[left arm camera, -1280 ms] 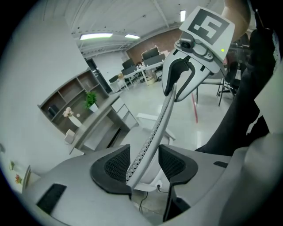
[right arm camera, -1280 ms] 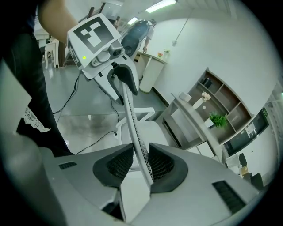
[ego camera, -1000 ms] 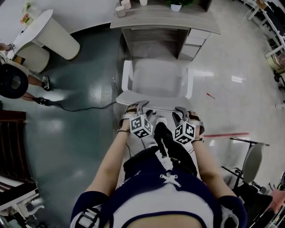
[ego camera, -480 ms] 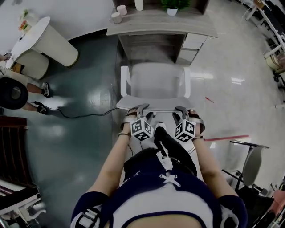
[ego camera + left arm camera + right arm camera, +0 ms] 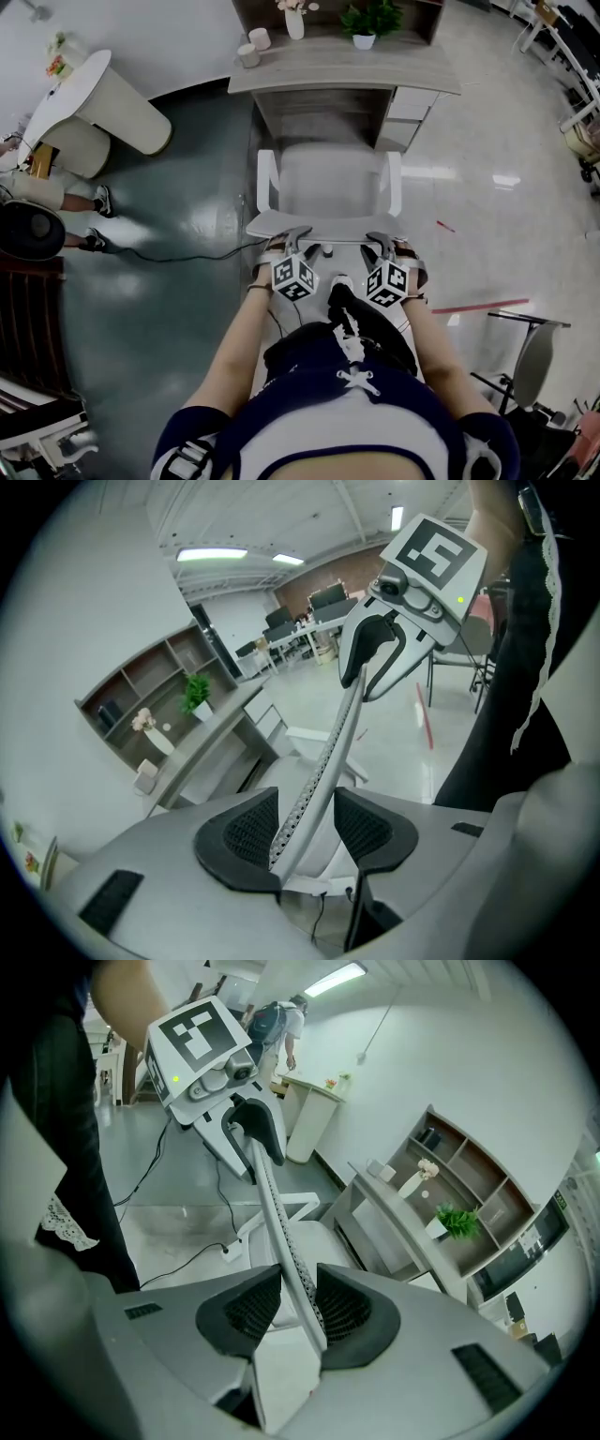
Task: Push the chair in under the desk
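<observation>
The white chair [image 5: 330, 183] faces the grey desk [image 5: 347, 67], with the front of its seat at the knee gap. Its thin perforated backrest rim [image 5: 328, 225] is nearest me. My left gripper [image 5: 291, 246] straddles the rim's left end, and my right gripper [image 5: 382, 246] straddles its right end. In the left gripper view the rim [image 5: 328, 752] leans on one pad of the left gripper [image 5: 305, 822], with a gap to the other. In the right gripper view the rim [image 5: 272, 1204] runs between the opening jaws of the right gripper [image 5: 295, 1302].
A drawer unit [image 5: 408, 98] fills the desk's right side; cups [image 5: 251, 49], a vase [image 5: 294, 21] and a plant [image 5: 370, 19] stand on top. A white round table [image 5: 103, 84] and a person's legs [image 5: 56, 187] are at the left. A cable [image 5: 178, 253] crosses the floor. Another chair [image 5: 530, 342] stands at right.
The chair has rolled a little closer to the desk, with both grippers still over its backrest rim. The head view has tilted, so more of the desk's top shows.
</observation>
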